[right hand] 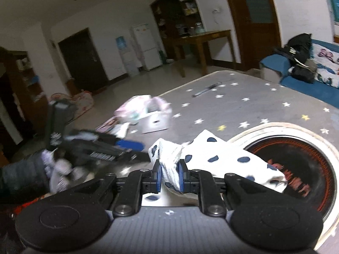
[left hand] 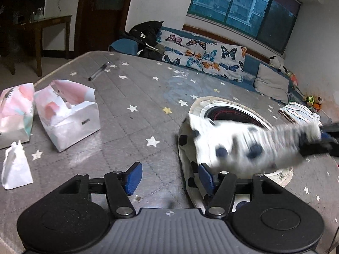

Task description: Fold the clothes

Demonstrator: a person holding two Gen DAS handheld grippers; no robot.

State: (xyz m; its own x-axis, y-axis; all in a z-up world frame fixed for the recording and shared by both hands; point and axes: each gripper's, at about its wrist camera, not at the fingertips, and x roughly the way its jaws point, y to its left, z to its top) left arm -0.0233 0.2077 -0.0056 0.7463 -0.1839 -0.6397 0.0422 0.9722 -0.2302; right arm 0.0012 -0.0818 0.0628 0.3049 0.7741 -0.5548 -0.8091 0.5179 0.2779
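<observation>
On one starred mattress [left hand: 131,89], one dotted garment [right hand: 211,154] between right fingers [right hand: 181,175]; left fingers [left hand: 133,177] wide, empty.

In the left wrist view, the lifted end of the white garment with dark dots [left hand: 250,146] is smeared by motion blur, and the right hand-held gripper [left hand: 324,141] holding it is cut off by the right edge. The garment hides part of the round mat [left hand: 222,110] beneath it. In the right wrist view, the left hand-held gripper [right hand: 127,148] and the gloved hand [right hand: 59,169] behind it are blurred. The printing on the paper bags [left hand: 84,122] is too small to read.
</observation>
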